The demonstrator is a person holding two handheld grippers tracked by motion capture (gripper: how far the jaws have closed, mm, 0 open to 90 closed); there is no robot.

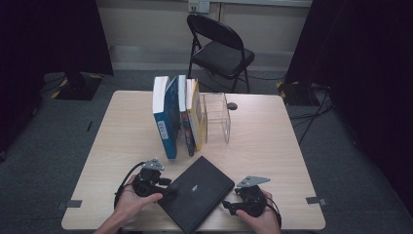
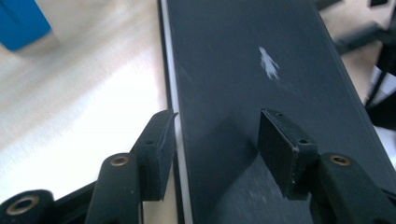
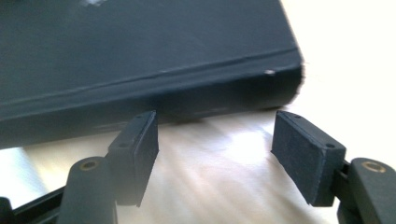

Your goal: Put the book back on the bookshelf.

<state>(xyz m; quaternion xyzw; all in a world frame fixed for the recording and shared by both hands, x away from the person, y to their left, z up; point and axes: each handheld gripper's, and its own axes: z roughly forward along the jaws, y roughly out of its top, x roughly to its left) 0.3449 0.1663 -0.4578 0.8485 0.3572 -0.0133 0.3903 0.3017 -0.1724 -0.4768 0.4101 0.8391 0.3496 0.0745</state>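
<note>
A black hardcover book (image 1: 197, 192) lies flat near the table's front edge, turned at an angle. My left gripper (image 1: 167, 189) is at its left side and my right gripper (image 1: 227, 205) at its right. In the left gripper view the left gripper (image 2: 217, 140) is open. One jaw hangs beside the book's (image 2: 243, 70) white page edge and the other over its cover. In the right gripper view the right gripper (image 3: 215, 140) is open just in front of the book's (image 3: 140, 46) spine, over bare table, with nothing between its jaws.
Behind the black book, a blue book (image 1: 165, 117), a dark book (image 1: 184, 119) and a yellow book (image 1: 195, 114) stand upright against a clear acrylic holder (image 1: 217, 117). A small dark object (image 1: 232, 106) lies behind it. A black folding chair (image 1: 219, 48) stands beyond the table.
</note>
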